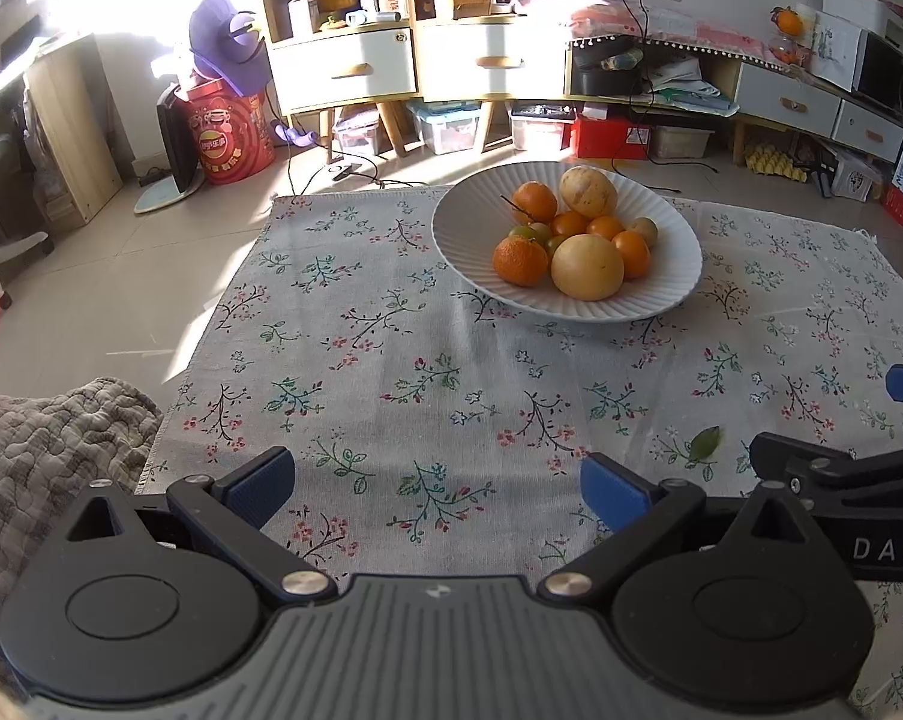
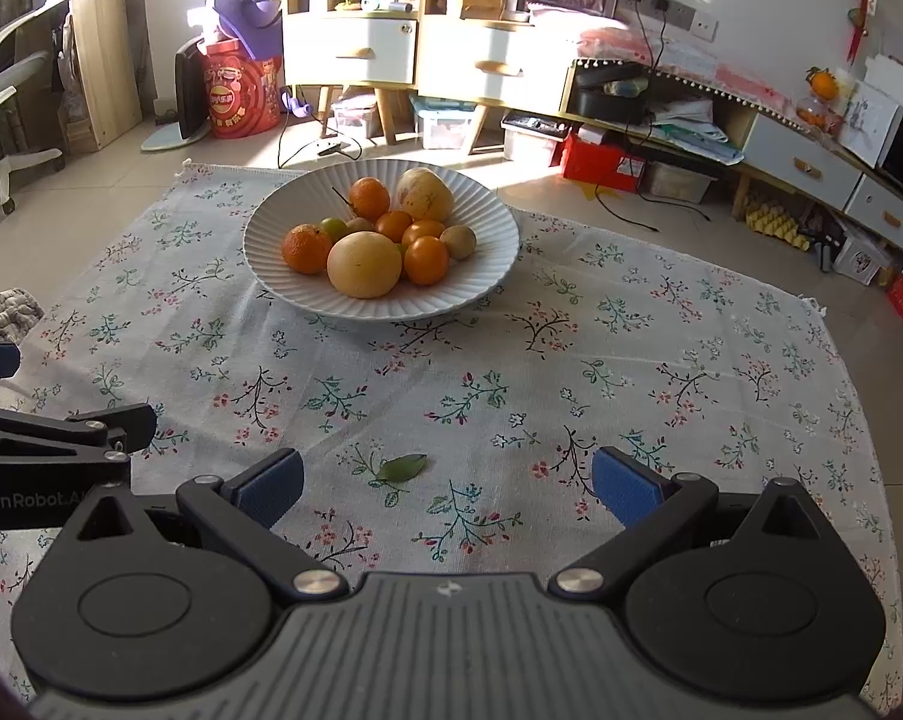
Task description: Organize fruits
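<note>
All the fruits (image 2: 379,240) I can see sit piled in the white bowl (image 2: 493,210) at the cloth's far side — fitting either stage — while my left gripper (image 1: 436,483) and right gripper (image 2: 448,486) hover near, fingers wide, empty.

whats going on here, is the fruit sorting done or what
A person holds two grippers over a floral cloth. The left gripper and right gripper are both open and empty. All the fruit sits piled in the white bowl, beyond both grippers. A green leaf lies on the cloth near the right gripper.
</note>
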`<move>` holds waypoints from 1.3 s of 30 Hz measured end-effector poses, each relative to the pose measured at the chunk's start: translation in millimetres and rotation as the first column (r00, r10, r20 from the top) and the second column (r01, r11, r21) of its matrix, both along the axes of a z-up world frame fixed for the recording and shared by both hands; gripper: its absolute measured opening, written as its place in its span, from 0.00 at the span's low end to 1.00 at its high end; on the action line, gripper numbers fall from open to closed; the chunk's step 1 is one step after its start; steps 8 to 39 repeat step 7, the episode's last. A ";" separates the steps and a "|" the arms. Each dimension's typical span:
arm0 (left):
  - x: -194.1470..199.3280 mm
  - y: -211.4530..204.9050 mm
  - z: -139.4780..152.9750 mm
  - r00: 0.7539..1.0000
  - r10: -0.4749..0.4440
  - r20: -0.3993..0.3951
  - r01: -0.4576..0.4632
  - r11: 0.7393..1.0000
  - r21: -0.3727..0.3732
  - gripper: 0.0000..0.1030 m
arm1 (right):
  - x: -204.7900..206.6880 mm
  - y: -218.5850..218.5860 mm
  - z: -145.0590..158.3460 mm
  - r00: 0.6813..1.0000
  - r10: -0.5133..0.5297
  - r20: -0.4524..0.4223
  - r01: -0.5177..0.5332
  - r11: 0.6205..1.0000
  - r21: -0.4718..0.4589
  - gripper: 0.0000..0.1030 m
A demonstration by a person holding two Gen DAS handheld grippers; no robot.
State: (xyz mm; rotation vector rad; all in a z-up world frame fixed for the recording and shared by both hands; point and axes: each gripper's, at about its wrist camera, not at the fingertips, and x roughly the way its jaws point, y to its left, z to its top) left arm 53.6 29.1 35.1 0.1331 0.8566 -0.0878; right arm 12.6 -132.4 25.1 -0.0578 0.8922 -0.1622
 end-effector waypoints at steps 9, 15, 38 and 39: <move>-0.5 0.1 -1.7 1.000 -0.005 0.000 0.005 1.000 0.004 0.81 | -0.2 0.4 -1.4 1.000 0.001 -0.003 -0.001 1.000 -0.002 0.99; -0.5 0.1 -1.7 1.000 -0.005 0.000 0.005 1.000 0.004 0.81 | -0.2 0.4 -1.4 1.000 0.001 -0.003 -0.001 1.000 -0.002 0.99; -0.5 0.1 -1.7 1.000 -0.005 0.000 0.005 1.000 0.004 0.81 | -0.2 0.4 -1.4 1.000 0.001 -0.003 -0.001 1.000 -0.002 0.99; -0.5 0.1 -1.7 1.000 -0.005 0.000 0.005 1.000 0.004 0.81 | -0.2 0.4 -1.4 1.000 0.001 -0.003 -0.001 1.000 -0.002 0.99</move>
